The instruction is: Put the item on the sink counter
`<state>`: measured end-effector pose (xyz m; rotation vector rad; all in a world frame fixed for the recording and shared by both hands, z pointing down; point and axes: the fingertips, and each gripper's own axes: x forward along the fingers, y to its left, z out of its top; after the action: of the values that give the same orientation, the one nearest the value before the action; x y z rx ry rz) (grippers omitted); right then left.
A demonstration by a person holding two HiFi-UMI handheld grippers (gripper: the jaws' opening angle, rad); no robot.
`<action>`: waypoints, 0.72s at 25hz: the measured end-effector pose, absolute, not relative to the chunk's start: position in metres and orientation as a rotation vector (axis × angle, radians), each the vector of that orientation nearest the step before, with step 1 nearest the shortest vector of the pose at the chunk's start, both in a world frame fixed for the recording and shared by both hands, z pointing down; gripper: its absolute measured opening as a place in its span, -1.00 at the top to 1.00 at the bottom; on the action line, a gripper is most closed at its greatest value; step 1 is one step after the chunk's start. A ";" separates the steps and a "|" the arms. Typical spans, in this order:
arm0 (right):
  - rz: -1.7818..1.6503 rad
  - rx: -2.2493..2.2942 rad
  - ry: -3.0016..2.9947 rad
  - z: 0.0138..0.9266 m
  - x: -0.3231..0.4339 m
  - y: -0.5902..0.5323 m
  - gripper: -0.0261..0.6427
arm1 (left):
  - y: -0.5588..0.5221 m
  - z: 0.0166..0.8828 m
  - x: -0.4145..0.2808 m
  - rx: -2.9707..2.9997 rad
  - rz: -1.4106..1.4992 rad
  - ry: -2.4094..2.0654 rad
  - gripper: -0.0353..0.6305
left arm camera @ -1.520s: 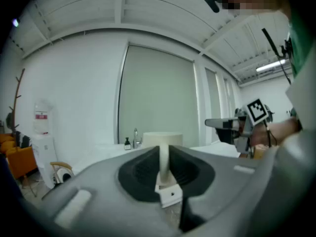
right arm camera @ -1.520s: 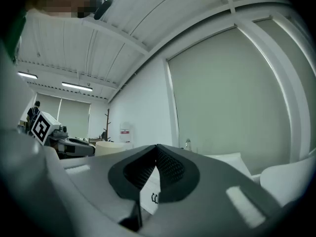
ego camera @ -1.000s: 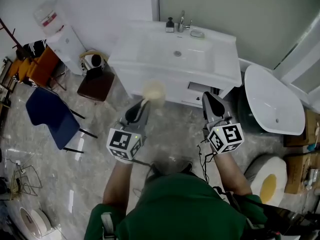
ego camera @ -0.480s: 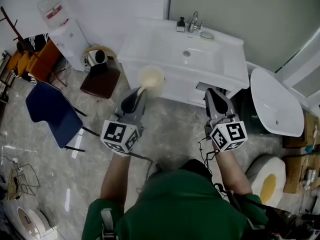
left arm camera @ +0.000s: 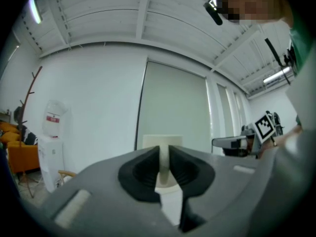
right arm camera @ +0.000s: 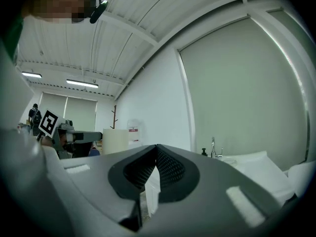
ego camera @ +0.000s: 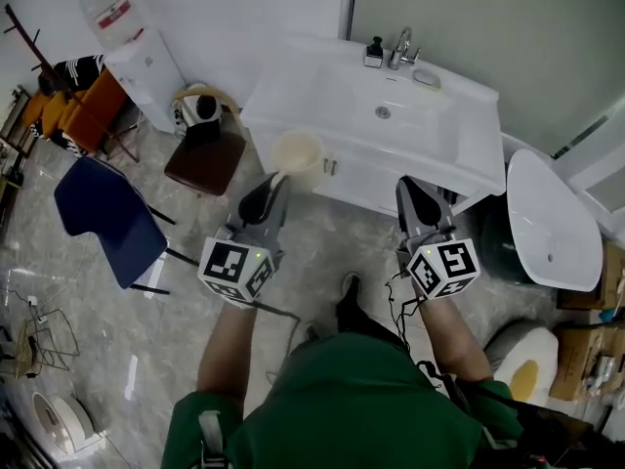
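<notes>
A cream plastic cup (ego camera: 297, 154) hangs in the air in front of the white sink counter (ego camera: 285, 98), held by its rim. My left gripper (ego camera: 276, 178) is shut on that rim; in the left gripper view the cup's wall (left arm camera: 163, 141) is pinched between the two dark pads of the left gripper (left arm camera: 164, 158). My right gripper (ego camera: 411, 188) is level with it to the right, shut and empty, below the counter's front edge. From the right gripper (right arm camera: 155, 151) view, the cup (right arm camera: 114, 141) shows at the left and the counter (right arm camera: 252, 163) at the right.
A faucet (ego camera: 402, 45), a soap bottle (ego camera: 374, 53) and a small dish sit at the counter's back. A water dispenser (ego camera: 137, 55), a brown stool (ego camera: 205, 162), a blue chair (ego camera: 101, 218) and orange chairs stand left. A white oval fixture (ego camera: 552, 223) stands right.
The sink has slid right and slightly down in the head view as the person steps along. Both grippers keep their pose, the cup still held in the left one.
</notes>
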<state>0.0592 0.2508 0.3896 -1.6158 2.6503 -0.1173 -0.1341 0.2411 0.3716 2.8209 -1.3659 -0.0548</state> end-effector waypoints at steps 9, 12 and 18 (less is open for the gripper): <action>-0.163 -1.491 2.692 0.392 0.088 0.134 0.93 | 0.139 0.369 -0.107 2.757 -0.016 -1.488 0.77; -0.185 -1.474 2.700 0.394 0.103 0.101 0.93 | 0.111 0.367 -0.094 2.746 0.003 -1.518 0.77; -0.211 -1.430 2.708 0.395 0.127 0.053 0.93 | 0.070 0.368 -0.074 2.708 0.019 -1.569 0.77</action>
<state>0.1269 0.0532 0.3950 -1.4299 2.7081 -0.2111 -0.0741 0.0695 0.3683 2.7077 -1.5695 0.0190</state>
